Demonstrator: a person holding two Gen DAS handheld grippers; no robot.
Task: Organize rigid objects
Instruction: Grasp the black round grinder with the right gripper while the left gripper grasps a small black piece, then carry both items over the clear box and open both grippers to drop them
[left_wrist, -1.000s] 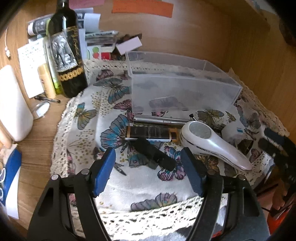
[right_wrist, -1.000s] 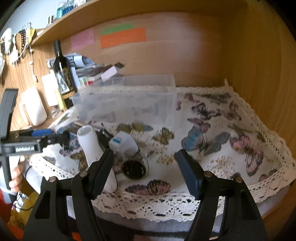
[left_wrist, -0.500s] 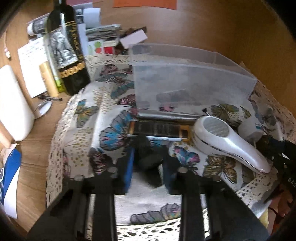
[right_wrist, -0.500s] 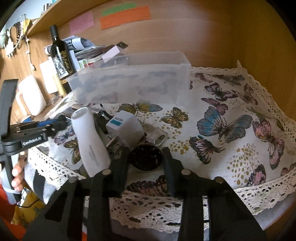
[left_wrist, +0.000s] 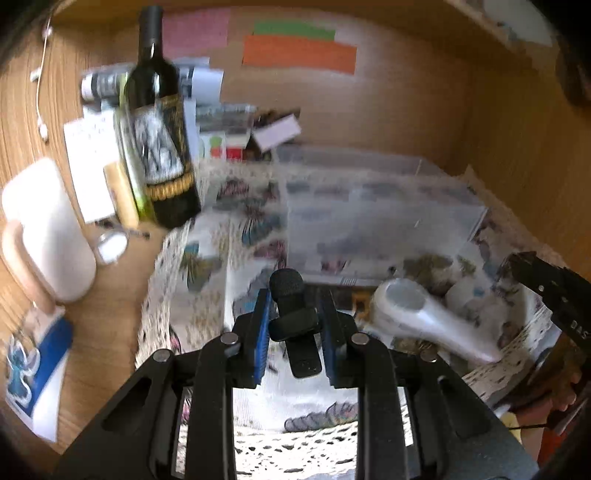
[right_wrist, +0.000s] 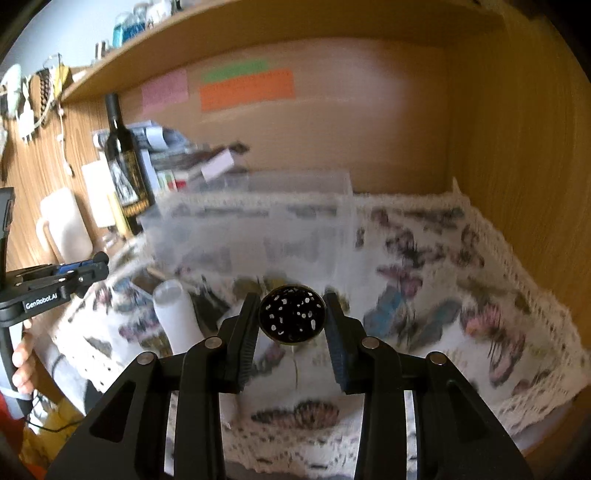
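Observation:
My left gripper (left_wrist: 294, 312) is shut on a small black microphone (left_wrist: 291, 306) and holds it above the butterfly cloth (left_wrist: 207, 266). My right gripper (right_wrist: 291, 314) is shut on a round black perforated disc (right_wrist: 291, 318), lifted off the cloth. A clear plastic bin (left_wrist: 376, 214) stands behind both; it also shows in the right wrist view (right_wrist: 251, 236). A white handheld device (left_wrist: 424, 321) lies on the cloth to the right of the left gripper, and shows in the right wrist view (right_wrist: 177, 317).
A dark wine bottle (left_wrist: 159, 129) stands at the back left, beside a white jug (left_wrist: 48, 229) and papers. Wooden walls close the back and right. The cloth's lace edge (right_wrist: 480, 402) hangs over the front of the desk.
Both grippers closed on their objects and lifted them off the cloth: the left took the microphone, the right took the perforated disc. Both views now tilt upward.

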